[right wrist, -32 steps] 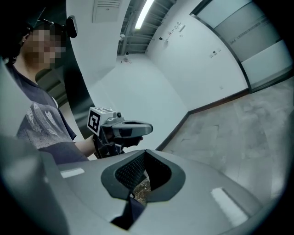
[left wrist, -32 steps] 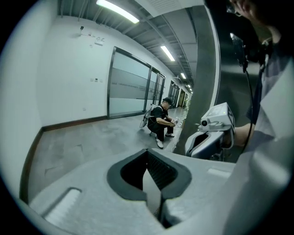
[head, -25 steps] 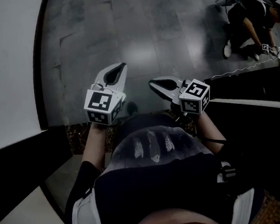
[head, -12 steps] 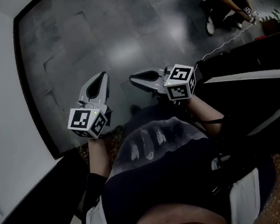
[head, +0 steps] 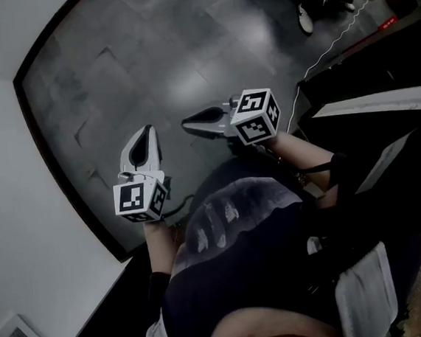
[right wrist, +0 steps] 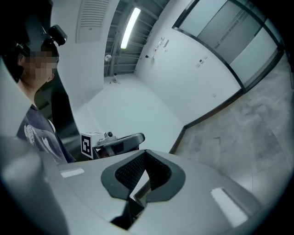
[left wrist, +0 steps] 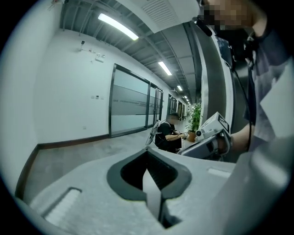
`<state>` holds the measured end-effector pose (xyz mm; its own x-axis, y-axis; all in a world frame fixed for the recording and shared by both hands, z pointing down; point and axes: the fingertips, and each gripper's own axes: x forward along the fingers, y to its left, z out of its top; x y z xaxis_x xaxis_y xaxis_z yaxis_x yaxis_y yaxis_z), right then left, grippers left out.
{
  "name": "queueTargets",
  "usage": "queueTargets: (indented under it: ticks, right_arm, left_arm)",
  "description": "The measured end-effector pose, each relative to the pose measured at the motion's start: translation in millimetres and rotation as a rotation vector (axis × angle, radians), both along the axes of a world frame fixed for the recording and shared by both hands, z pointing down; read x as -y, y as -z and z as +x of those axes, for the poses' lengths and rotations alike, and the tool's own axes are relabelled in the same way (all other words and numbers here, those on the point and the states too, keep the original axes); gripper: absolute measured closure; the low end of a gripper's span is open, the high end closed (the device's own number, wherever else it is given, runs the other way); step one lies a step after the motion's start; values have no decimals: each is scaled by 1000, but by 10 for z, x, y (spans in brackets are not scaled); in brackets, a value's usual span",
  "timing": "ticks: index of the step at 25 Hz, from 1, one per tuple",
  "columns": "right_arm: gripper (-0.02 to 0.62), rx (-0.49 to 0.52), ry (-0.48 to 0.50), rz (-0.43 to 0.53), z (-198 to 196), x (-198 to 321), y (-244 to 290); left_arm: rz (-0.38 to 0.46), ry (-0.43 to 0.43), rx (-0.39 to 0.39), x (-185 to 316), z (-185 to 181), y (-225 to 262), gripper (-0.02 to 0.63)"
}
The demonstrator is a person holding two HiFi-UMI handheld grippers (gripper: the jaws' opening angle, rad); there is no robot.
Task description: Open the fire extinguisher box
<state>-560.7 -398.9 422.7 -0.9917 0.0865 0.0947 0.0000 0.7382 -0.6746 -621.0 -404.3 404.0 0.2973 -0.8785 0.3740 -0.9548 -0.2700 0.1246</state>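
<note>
Grey floor tiles (head: 183, 41) lie under the left gripper (head: 146, 133) and right gripper (head: 191, 121), both closed and empty; I can't tell whether the dark cabinet (head: 378, 66) beside the right one is the box.

Dim, dark head view; ceiling strip lights (left wrist: 117, 26) brighten the fisheye-warped, vignetted gripper views.

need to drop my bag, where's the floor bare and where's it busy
Bare: the grey tiled floor between the dark skirting on the left and the black ledge on the right. Crowded: far right, a crouching person and a white cable.
</note>
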Motion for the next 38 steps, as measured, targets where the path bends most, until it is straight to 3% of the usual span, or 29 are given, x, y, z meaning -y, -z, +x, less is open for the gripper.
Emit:
queueTargets:
  ticks: [6, 11, 16, 22, 27, 34, 38]
  right_arm:
    - [595, 38, 28, -22, 101, 210, -93]
    - [595, 50, -35, -24, 224, 318, -214]
    - [595, 35, 19, 35, 219, 389, -227]
    - [595, 20, 20, 39, 235, 954, -58]
    - [595, -5, 102, 73, -200, 974, 19]
    - [595, -64, 165, 122, -1304, 967, 0]
    - [595, -98, 134, 184, -1579, 1031, 80]
  left_arm:
    - [-42, 64, -12, 142, -28, -125, 603]
    - [-65, 25, -10, 287, 22, -292, 603]
    - [-42, 91, -2, 417, -88, -308, 603]
    - [-26, 115, -46, 963, -147, -201, 603]
    - [-8, 109, -94, 1212, -583, -192, 603]
    - [-40, 165, -138, 1146, -1656, -269, 603]
    - [-36, 117, -193, 1226, -1912, -439, 603]
